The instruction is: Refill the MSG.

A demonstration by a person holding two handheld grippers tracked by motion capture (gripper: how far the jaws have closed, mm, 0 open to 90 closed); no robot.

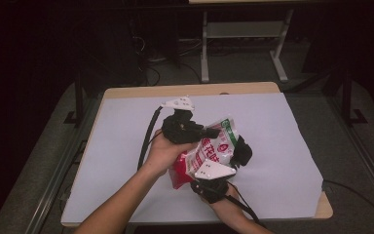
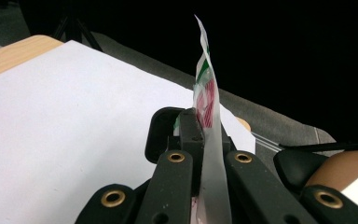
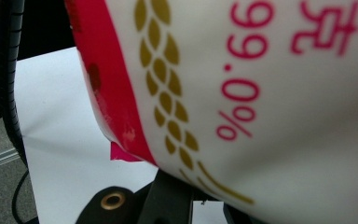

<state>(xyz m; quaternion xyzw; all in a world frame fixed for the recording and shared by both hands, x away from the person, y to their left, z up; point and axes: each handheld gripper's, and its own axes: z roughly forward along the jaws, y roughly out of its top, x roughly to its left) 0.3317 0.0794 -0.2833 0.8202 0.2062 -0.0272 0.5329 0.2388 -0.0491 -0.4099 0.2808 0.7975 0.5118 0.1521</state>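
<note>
A white plastic bag (image 1: 215,146) with red and green print is held above the white-covered table (image 1: 121,131). My left gripper (image 1: 213,131) is shut on the bag's thin top edge (image 2: 208,88), which stands up between its jaws (image 2: 198,123). My right gripper (image 1: 228,158) comes from below under its grey plate (image 1: 212,169), with its jaws set wide around the bag's lower body (image 3: 261,93). One ribbed finger (image 3: 9,70) stands apart from the bag's red edge, with bare table showing between them. The other jaw is hidden behind the bag.
The table's wooden rim (image 1: 190,90) shows past the white sheet at the back and at the right front corner. A white metal frame (image 1: 243,44) and cables stand on the dark floor behind. Another cable (image 1: 360,195) lies on the floor at right.
</note>
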